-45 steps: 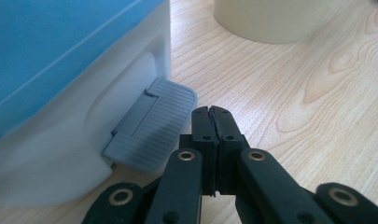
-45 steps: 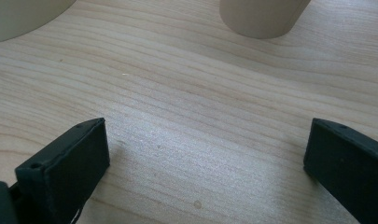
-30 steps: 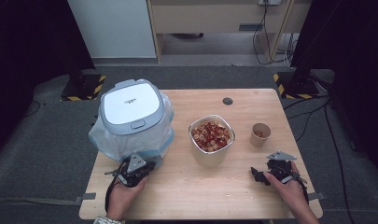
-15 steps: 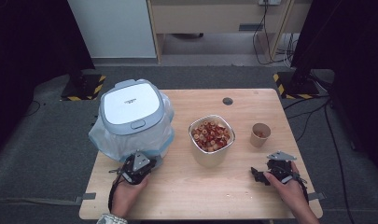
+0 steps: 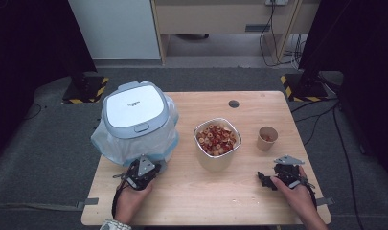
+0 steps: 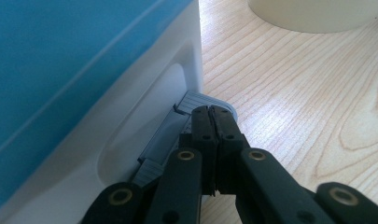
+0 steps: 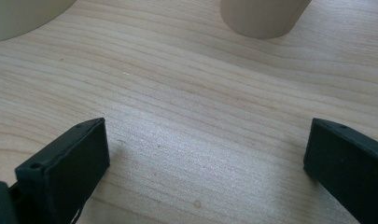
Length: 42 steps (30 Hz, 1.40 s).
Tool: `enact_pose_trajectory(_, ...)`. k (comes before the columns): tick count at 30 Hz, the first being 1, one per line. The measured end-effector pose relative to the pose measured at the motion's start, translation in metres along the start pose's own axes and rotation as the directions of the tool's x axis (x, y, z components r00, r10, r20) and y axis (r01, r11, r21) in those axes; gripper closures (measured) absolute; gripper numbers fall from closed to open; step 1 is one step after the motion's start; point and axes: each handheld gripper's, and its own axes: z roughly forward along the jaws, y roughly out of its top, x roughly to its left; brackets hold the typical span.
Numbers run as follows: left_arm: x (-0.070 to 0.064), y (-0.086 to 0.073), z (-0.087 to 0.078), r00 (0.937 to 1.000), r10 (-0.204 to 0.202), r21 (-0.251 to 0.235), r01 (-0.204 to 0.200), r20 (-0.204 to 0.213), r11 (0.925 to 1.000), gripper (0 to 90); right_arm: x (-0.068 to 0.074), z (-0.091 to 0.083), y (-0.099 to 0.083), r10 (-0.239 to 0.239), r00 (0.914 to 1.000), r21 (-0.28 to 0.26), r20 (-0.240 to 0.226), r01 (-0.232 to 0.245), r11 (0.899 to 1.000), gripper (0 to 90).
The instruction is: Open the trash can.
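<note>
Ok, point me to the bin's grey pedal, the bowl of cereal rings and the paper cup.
grey pedal (image 6: 206,101): left gripper view, its ridged front edge just past the shut jaws.
bowl of cereal rings (image 5: 213,161): high view, its pale outer wall.
paper cup (image 5: 264,143): high view, its side wall.

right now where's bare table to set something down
Free: the wood between the left tongs and right tongs, in front of the bowl; also the far strip behind bowl and cup, save a small dark disc. Crowded: the left side, taken by the bin.
</note>
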Motion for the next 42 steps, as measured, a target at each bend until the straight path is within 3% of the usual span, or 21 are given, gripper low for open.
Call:
enact_pose_trajectory(34,-0.0007,-0.0003,0.0028,1.0,0.001,0.018,-0.001,-0.006,0.9998,89.5,0.0001,-0.0002,-0.0001,0.0,1.0,0.001,-0.002,0.0,1.0,0.6)
enact_pose_trajectory(42,0.0015,-0.0029,0.0044,0.9997,-0.023,0.018,0.023,0.009,0.9996,89.5,0.0001,-0.0002,-0.0002,0.0,1.0,0.0,0.0,0.0,1.0,0.6)
